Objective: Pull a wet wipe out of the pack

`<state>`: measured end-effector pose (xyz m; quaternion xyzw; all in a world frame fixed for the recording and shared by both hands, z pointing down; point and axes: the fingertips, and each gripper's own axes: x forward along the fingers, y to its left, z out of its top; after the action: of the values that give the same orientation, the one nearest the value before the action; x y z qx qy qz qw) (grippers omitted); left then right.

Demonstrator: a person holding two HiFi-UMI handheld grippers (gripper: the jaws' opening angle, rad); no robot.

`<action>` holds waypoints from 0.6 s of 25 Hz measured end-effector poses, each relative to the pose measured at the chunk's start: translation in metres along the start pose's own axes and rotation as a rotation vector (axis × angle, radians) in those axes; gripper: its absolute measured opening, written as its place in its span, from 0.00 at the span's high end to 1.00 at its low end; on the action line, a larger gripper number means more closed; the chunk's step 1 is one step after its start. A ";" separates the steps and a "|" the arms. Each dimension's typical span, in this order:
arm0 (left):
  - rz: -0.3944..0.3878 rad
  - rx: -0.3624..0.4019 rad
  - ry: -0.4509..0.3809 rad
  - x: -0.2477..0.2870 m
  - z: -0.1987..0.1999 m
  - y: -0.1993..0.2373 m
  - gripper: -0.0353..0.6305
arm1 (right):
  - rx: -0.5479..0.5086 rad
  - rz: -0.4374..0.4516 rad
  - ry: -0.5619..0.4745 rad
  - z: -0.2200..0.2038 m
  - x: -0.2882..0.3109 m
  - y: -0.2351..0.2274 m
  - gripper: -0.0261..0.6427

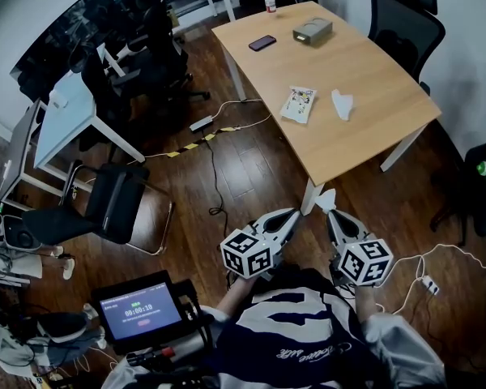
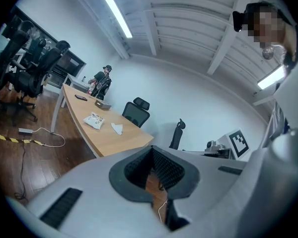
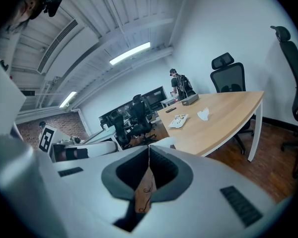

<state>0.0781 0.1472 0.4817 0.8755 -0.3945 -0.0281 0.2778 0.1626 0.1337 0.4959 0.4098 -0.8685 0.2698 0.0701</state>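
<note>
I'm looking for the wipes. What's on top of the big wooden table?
A wipe pack, a loose white wipe beside it, a dark phone and a grey box. Whatever is inside the pack and the box is covered.

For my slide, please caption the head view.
Left gripper and right gripper shut; wipe pack on the table ahead.

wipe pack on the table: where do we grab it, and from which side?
The pack lies flat on the table, so a side pinch looks poor. Come from above and probably clamp the short end nearer the person, which leaves the top face free. Its opening is too small to make out.
</note>
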 end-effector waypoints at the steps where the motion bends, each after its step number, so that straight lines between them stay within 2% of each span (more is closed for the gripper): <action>1: 0.003 0.006 0.002 0.000 0.000 0.001 0.94 | 0.001 0.001 -0.002 0.000 0.000 0.000 0.96; 15: 0.008 -0.001 0.003 0.000 0.000 -0.002 0.94 | 0.005 0.000 0.003 -0.001 -0.002 -0.001 0.96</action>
<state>0.0795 0.1482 0.4811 0.8737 -0.3977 -0.0255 0.2789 0.1651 0.1349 0.4963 0.4094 -0.8678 0.2725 0.0706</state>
